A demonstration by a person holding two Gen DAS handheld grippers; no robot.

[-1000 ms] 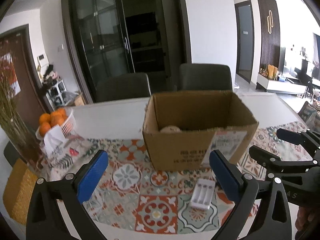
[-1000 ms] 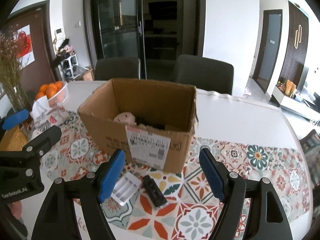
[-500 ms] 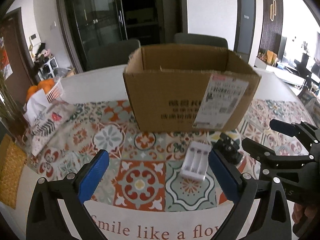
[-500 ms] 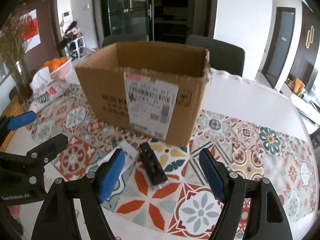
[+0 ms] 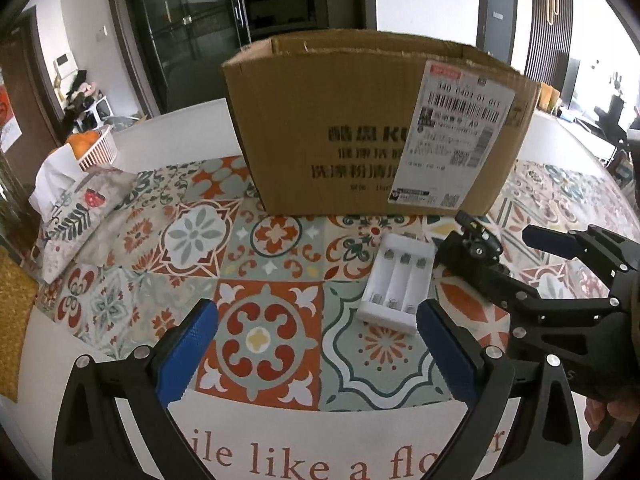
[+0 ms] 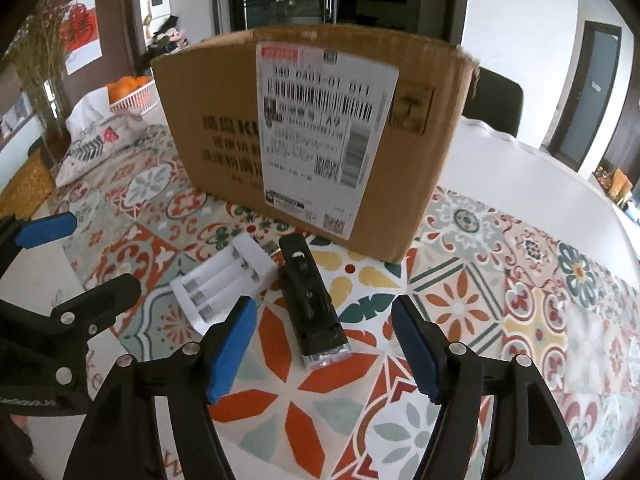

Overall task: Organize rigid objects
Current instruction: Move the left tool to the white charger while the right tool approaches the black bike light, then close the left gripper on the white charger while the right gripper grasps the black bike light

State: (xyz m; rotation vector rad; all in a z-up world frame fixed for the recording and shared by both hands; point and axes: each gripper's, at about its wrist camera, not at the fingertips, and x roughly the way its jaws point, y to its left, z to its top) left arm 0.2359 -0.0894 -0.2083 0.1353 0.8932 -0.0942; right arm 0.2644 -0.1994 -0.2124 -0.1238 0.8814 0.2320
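Observation:
A white three-slot battery holder (image 5: 396, 285) lies on the patterned mat in front of a cardboard box (image 5: 360, 128); it also shows in the right wrist view (image 6: 224, 280). A black rectangular device (image 6: 312, 300) lies beside it, to its right; in the left wrist view the device (image 5: 478, 240) is partly hidden behind the right gripper. My left gripper (image 5: 316, 354) is open and empty, low over the mat, its right finger close to the holder's near end. My right gripper (image 6: 322, 346) is open and empty, its fingers either side of the device's near end.
The cardboard box (image 6: 312, 128) with a shipping label stands just behind the two objects. A floral pouch (image 5: 80, 216) and a white basket of oranges (image 5: 94, 146) sit at the left. Dark chairs stand behind the table (image 6: 532, 184).
Both grippers have dropped lower and come closer to the mat. The box now hides its contents, and the holder and black device sit much nearer the fingers.

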